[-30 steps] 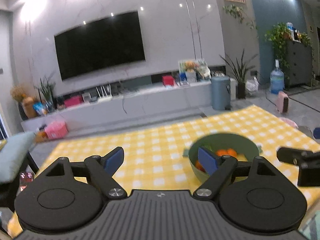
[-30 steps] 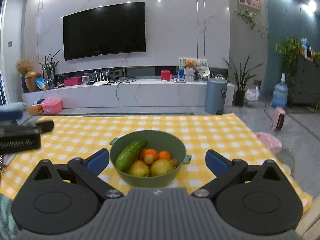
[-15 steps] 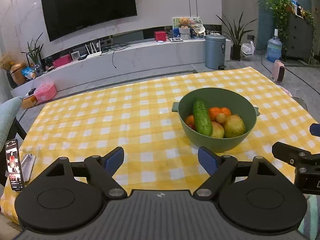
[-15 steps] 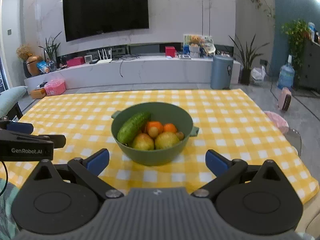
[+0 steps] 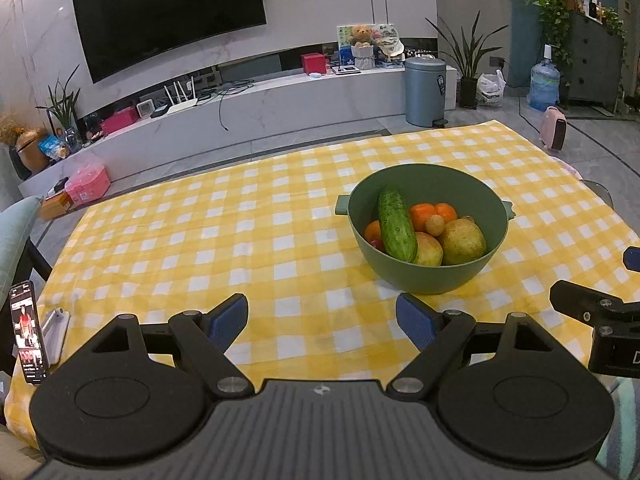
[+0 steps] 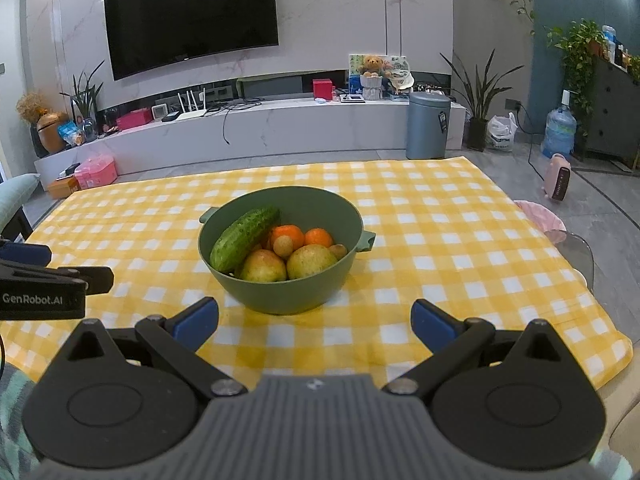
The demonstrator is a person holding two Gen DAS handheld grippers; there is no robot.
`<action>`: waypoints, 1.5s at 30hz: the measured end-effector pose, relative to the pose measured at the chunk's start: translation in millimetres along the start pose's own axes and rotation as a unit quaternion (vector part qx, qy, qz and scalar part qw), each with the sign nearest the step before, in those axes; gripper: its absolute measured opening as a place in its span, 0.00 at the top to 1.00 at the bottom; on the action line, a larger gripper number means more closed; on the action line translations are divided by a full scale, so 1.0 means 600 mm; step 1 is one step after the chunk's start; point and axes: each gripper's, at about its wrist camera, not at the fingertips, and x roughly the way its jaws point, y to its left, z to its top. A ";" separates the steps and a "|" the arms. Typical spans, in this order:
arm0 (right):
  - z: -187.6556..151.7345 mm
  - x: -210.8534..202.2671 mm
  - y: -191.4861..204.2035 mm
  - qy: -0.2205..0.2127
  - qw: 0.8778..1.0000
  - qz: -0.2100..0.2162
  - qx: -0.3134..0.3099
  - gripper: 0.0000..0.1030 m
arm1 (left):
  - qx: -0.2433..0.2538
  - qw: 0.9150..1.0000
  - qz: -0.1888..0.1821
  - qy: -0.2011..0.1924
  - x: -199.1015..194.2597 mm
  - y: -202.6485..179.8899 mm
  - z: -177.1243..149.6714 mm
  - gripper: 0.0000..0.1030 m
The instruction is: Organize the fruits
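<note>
Both cams have tipped down off the TV wall onto the bowl (image 6: 280, 248); fruit and cucumber (image 6: 244, 238) all sit inside it on the cloth (image 5: 200, 240); left gripper (image 5: 322, 322) and right gripper (image 6: 314, 320) wide open, empty, short of it; fits pre-sort or done.

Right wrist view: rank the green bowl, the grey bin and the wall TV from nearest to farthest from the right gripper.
1. green bowl: on the checked cloth, just ahead of the open right gripper, slightly left of centre.
2. grey bin: on the floor beyond the table's far edge, to the right.
3. wall TV: on the back wall, upper left.
</note>
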 end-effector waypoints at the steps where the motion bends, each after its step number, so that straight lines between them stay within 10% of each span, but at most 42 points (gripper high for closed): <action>1: 0.000 0.000 0.000 0.000 1.000 0.000 0.000 0.04 | 0.000 1.000 0.000 0.001 0.000 0.000 0.000 0.05; 45: -0.005 -0.003 0.004 0.006 1.000 -0.002 0.003 0.04 | 0.006 1.000 -0.003 -0.005 -0.013 0.003 -0.002 0.05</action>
